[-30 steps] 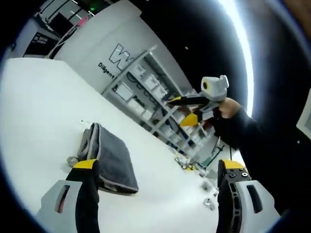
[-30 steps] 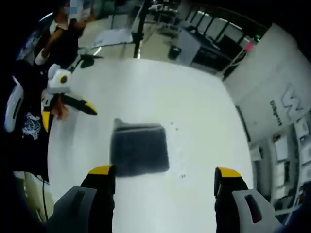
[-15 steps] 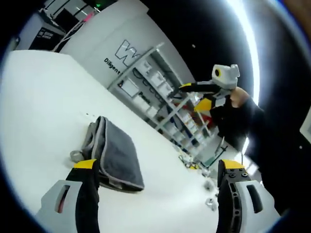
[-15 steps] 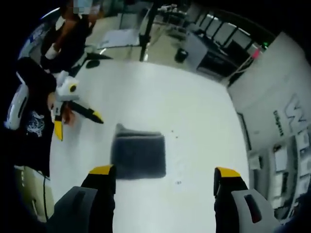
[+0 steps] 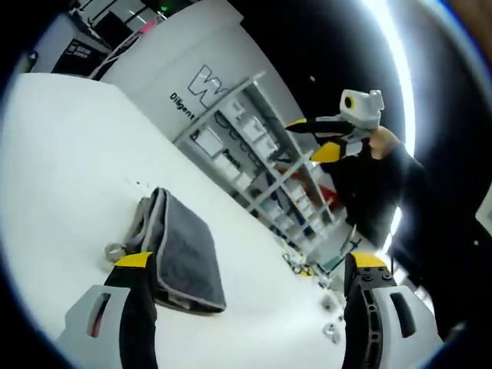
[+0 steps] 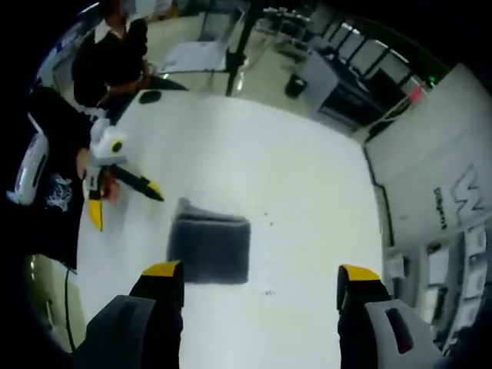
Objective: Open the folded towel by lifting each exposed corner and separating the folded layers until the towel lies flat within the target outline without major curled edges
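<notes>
A dark grey folded towel (image 5: 181, 255) lies on the white table (image 5: 61, 161), its stacked edges turned toward the left. My left gripper (image 5: 244, 265) is open and empty, low beside the towel. From above, the same towel (image 6: 209, 250) reads as a neat dark square. My right gripper (image 6: 257, 274) hangs high over it, open and empty. The right gripper (image 5: 327, 137) also appears up in the air in the left gripper view, held by a hand. The left gripper (image 6: 121, 194) shows at the table's left side in the right gripper view, jaws apart.
A white wall with lettering and a shelving rack (image 5: 254, 165) stand beyond the table. Small metal parts (image 5: 329, 300) lie at the table's far edge. A person in dark clothes (image 6: 54, 177) stands at the left edge; another (image 6: 115, 54) is behind the table.
The right gripper has risen higher above the table, so the towel looks smaller in its view. The left gripper has shifted slightly. The towel has not moved.
</notes>
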Available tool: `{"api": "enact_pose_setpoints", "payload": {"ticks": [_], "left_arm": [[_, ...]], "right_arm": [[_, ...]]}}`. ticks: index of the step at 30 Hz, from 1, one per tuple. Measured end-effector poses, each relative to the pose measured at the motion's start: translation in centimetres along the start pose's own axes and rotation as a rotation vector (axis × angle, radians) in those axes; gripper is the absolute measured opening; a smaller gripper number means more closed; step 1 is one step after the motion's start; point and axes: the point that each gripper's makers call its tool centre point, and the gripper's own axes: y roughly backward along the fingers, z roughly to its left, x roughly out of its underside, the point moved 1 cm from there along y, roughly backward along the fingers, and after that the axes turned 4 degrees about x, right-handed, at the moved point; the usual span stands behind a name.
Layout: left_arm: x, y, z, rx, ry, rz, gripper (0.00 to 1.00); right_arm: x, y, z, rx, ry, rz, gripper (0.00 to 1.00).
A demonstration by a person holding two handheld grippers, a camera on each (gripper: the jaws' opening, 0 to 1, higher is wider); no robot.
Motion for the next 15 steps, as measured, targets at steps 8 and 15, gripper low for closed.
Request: {"api": "enact_pose_setpoints", "payload": {"ticks": [8,15], "left_arm": [[-0.2,-0.6,1.9,-0.025,0.019,-0.005,0.99],[0.3,-0.9,3.2,-0.043,0.045,0.011,0.99]], "right_arm": [[-0.2,-2.1,-0.4,-0.019,-0.024,-0.004,0.79],[-1.0,-4.4,0.1,-0.067,-0.006,0.004,0.79]]}}
